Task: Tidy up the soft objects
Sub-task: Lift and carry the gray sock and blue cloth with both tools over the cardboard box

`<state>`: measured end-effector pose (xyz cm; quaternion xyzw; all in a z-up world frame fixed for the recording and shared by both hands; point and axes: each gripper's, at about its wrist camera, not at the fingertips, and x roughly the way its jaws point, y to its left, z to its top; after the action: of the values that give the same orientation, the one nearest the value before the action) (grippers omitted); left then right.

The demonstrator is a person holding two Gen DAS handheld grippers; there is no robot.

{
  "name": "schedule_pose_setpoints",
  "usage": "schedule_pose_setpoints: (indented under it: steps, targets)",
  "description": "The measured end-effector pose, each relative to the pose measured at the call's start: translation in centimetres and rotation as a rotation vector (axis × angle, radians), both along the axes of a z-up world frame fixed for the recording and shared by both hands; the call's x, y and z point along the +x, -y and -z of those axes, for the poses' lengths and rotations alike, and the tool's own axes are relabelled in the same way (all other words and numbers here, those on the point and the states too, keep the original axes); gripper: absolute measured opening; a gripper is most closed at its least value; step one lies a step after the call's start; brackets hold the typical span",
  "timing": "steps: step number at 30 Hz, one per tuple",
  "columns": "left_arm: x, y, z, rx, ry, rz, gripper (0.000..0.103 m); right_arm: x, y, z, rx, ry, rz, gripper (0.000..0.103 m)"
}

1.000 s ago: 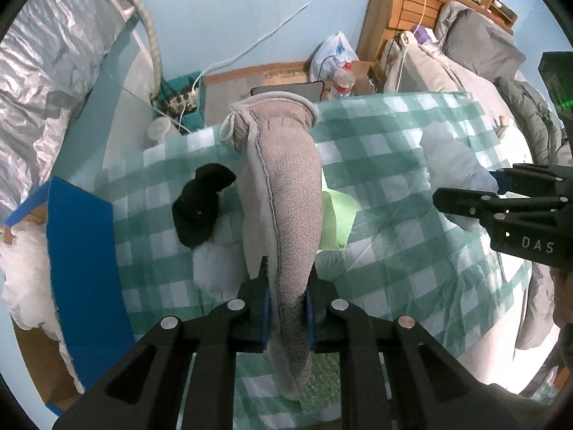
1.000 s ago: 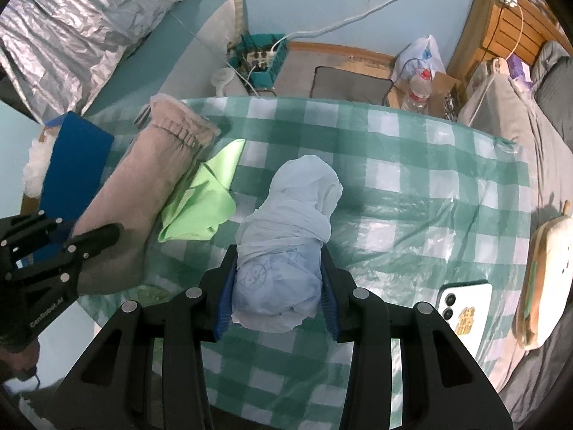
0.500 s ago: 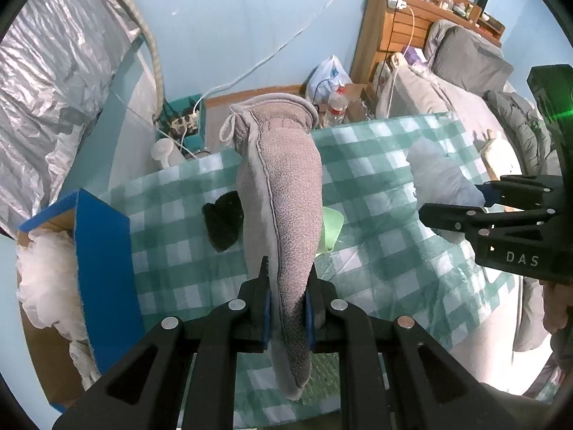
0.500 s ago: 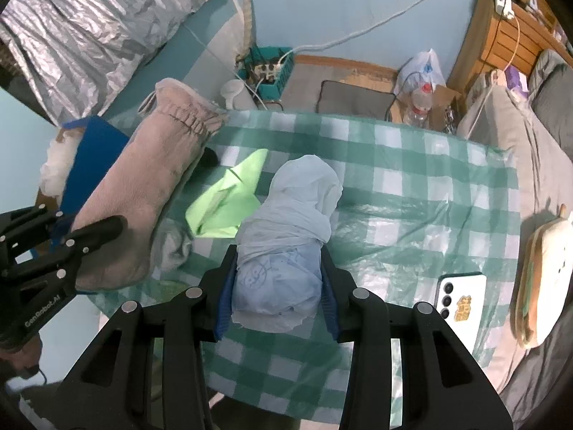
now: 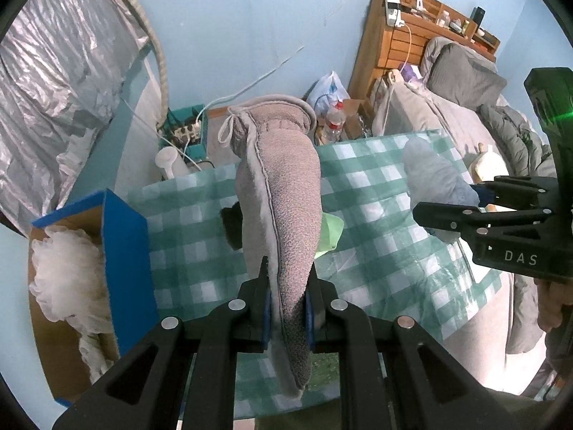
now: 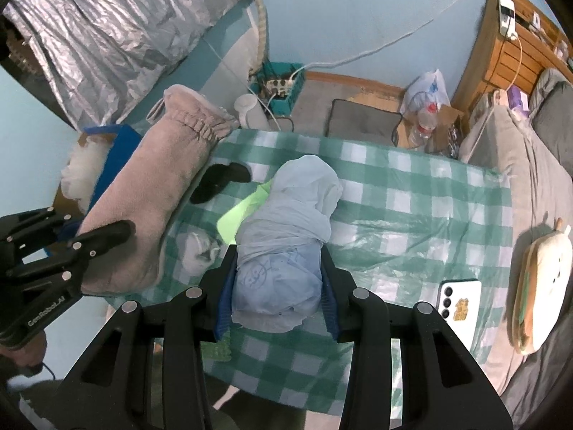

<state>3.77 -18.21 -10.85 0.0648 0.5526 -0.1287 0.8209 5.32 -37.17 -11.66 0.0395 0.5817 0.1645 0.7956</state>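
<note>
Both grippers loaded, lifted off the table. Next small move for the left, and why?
Probably swing the left gripper leftward over the blue-sided cardboard box. It is shut on the grey fleece drawstring pouch, held above the green checked tablecloth, and the box already holds white mesh fluff.

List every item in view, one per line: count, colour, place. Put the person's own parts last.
fleece garment: 1, grey-beige, held up over the table's left side
cloth bundle: 1, pale blue, held above the table centre
black cloth: 1, on the tablecloth
green cloth: 1, lime, on the tablecloth
small white cloth: 1, near front edge
tablecloth: 1, green-white check
box: 1, blue, left of table, white fluff inside
phone: 1, white, right front
left claw: shut on fleece garment
right claw: shut on cloth bundle
</note>
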Motion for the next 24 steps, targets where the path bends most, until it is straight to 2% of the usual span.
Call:
schedule_pose_setpoints:
  steps: [24]
  targets:
    - [-2.0,-7.1,-3.5,-0.008,0.040,-0.096,0.014,0.1,-5.8,-3.4,0.055,0.053,-0.096,0.040]
